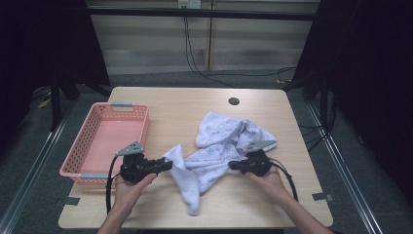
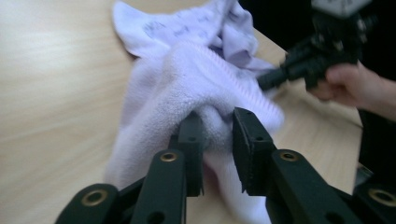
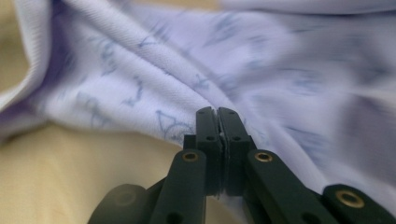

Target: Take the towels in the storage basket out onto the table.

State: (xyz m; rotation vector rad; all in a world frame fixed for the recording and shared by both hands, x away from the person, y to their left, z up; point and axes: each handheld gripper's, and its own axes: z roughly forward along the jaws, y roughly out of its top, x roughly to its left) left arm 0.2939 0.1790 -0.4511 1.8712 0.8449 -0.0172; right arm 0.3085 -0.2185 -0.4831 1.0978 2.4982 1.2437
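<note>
High view: A pale lilac printed cloth (image 1: 214, 151) lies crumpled on the wooden table (image 1: 195, 105), right of centre. Its long axis runs diagonally, from a bunched mass at the far right down to a narrow tail that points toward the near edge. A pink basket (image 1: 87, 141) sits at the table's left edge, apart from the cloth. The left gripper (image 1: 168, 165) meets the cloth's left corner; the right gripper (image 1: 233, 166) meets its right side. Both hands rest low near the front edge. Open tabletop lies beyond the cloth toward the far edge, where a round hole (image 1: 234, 101) is set, and along the near edge on both sides of the tail.

Left gripper view: The left gripper (image 2: 217, 133) has 1 fold of cloth (image 2: 196, 88) between its 2 jaws, which stand partly closed and press the thick fold from both sides. The cloth extends away from the jaws toward the right gripper (image 2: 268, 81), held in the other hand (image 2: 350, 86) near the table's edge. Bare table lies to the left.

Right gripper view: The right gripper (image 3: 217, 112) has its 2 jaws together, their pads meeting at the cloth's (image 3: 163, 79) edge. Whether a thin layer is pinched between them cannot be told. The fabric drapes across the upper frame; bare table (image 3: 70, 172) lies at lower left.
</note>
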